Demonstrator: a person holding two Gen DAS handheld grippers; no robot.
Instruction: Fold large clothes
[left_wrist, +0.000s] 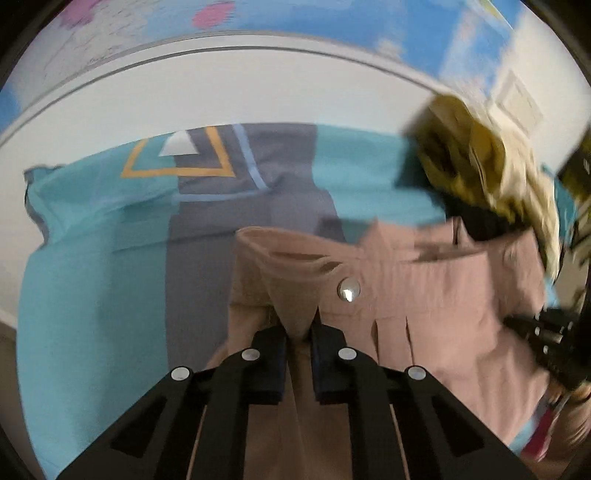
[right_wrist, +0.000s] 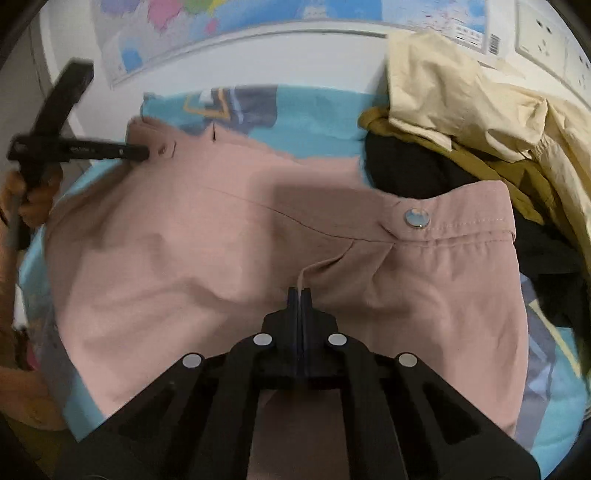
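- A big bed sheet (right_wrist: 317, 122) in bright blue, with grey blocks and a yellow shape on it, covers the flat top where the work is done.
- On the wall behind hangs a large map (right_wrist: 258, 18) with blue, pink and green patches.
- A large pink garment (right_wrist: 207, 236) lies spread over the sheet, right in the middle, with soft bumps and creases in it.
- A heap of other clothes (right_wrist: 461, 122) sits at the far right, touching the pink one: a cream one on top, a mustard one under it, and a black one at the bottom.
- The right gripper (right_wrist: 300, 295) has its two fingers pressed tight together on a thin raised fold of the pink cloth, near the front edge.
- The left gripper (left_wrist: 299, 332) pinches a thicker fold of the same pink cloth near a corner; its fingers sit a little apart with the cloth squeezed between them.
- A hand (right_wrist: 35, 195) wraps the left gripper's handle at the far left in the right camera's view.
- Two shiny round snaps show on the pink cloth: one (right_wrist: 416, 218) on a stitched band near the right gripper, one (left_wrist: 348, 290) just past the left gripper's fingers.
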